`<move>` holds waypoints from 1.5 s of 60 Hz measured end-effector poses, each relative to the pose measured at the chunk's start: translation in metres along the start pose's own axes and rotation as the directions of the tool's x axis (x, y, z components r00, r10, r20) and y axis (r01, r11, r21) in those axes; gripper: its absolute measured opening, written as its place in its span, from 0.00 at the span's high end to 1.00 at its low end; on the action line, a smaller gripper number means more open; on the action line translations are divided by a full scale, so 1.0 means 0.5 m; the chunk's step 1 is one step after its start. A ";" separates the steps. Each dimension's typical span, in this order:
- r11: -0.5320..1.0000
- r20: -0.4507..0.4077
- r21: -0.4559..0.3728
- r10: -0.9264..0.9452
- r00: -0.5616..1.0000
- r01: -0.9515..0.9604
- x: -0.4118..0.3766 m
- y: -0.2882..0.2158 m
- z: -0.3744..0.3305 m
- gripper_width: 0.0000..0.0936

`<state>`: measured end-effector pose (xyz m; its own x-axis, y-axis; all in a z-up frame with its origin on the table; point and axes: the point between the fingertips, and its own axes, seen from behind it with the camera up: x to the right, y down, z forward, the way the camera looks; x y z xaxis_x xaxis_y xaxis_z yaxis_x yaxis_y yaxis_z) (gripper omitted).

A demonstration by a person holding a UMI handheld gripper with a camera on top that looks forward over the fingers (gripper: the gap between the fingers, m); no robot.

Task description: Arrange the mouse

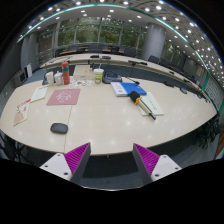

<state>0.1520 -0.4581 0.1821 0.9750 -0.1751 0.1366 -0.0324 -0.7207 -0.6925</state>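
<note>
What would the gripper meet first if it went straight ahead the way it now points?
The gripper hangs with its jaws open above the near edge of the white table. Straight ahead lies bare tabletop; the mouse sits off to the left, the blue book farther on. Depth is unclear.

Dark oval mouse [59, 128] flat on table; left of jaws

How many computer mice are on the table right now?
1. The mouse lies on the table, ahead of the open gripper toward its left finger. Clutter beyond could hide others.
</note>
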 end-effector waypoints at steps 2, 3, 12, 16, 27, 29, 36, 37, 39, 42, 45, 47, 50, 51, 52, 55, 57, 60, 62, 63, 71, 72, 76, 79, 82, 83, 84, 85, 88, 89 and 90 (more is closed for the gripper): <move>1.000 -0.002 -0.013 0.001 1.000 -0.001 -0.002 0.008 0.000 0.08; 1.000 -0.003 -0.019 0.002 1.000 -0.002 -0.006 0.012 0.001 0.08; 0.999 -0.013 -0.039 0.010 1.000 -0.011 -0.076 0.049 0.065 0.08; 0.999 0.000 -0.052 0.013 1.000 -0.013 -0.115 0.074 0.091 0.08; 0.997 0.078 -0.082 0.022 0.997 -0.015 -0.282 0.130 0.192 0.08; 0.997 0.089 -0.081 0.012 0.996 -0.005 -0.312 0.133 0.211 0.08; 0.998 0.132 -0.067 0.000 0.991 0.009 -0.416 0.132 0.273 0.08; 0.998 0.136 -0.062 0.001 0.991 0.008 -0.428 0.128 0.281 0.08; 0.999 0.143 -0.054 0.001 0.990 0.007 -0.450 0.122 0.298 0.08; 0.999 0.150 -0.041 -0.003 0.989 0.009 -0.479 0.111 0.322 0.08; 0.999 0.151 -0.035 -0.011 0.988 0.016 -0.499 0.103 0.346 0.08; 0.999 0.147 -0.033 -0.018 0.989 0.023 -0.508 0.097 0.362 0.08; 1.000 0.149 -0.012 -0.017 0.989 0.019 -0.523 0.075 0.379 0.09; 1.000 0.147 -0.008 -0.016 0.989 0.017 -0.525 0.069 0.384 0.09; 1.000 0.147 -0.007 -0.017 0.989 0.018 -0.529 0.066 0.389 0.08; 1.000 0.146 0.002 -0.025 0.989 0.025 -0.537 0.050 0.403 0.08; 1.000 0.146 0.013 -0.029 0.989 0.028 -0.540 0.040 0.414 0.08; 0.999 0.145 0.021 -0.035 0.989 0.032 -0.546 0.021 0.427 0.08; 0.999 0.142 0.028 -0.039 0.989 0.035 -0.549 0.010 0.437 0.08; 0.999 0.140 0.033 -0.042 0.989 0.038 -0.549 0.004 0.441 0.08; 0.997 0.144 0.062 -0.051 0.988 0.042 -0.559 -0.037 0.476 0.09; 0.997 0.145 0.065 -0.051 0.988 0.042 -0.561 -0.041 0.480 0.09; 0.996 0.153 0.081 -0.053 0.987 0.041 -0.573 -0.058 0.497 0.12; 0.995 0.164 0.090 -0.050 0.985 0.036 -0.582 -0.070 0.507 0.16; 0.995 0.182 0.094 -0.042 0.982 0.025 -0.594 -0.079 0.516 0.23; 0.995 0.189 0.096 -0.039 0.981 0.021 -0.598 -0.082 0.518 0.27; 0.995 0.196 0.098 -0.036 0.980 0.017 -0.601 -0.084 0.521 0.29; 0.994 0.195 0.104 -0.034 0.980 0.014 -0.603 -0.087 0.525 0.32; 0.994 0.197 0.112 -0.038 0.980 0.016 -0.608 -0.093 0.531 0.43; 0.993 0.192 0.118 -0.042 0.981 0.019 -0.607 -0.096 0.532 0.46; 0.992 0.184 0.120 -0.047 0.982 0.025 -0.605 -0.096 0.534 0.47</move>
<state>-0.0825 -0.1915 -0.0149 0.9992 -0.0144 0.0361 0.0186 -0.6393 -0.7687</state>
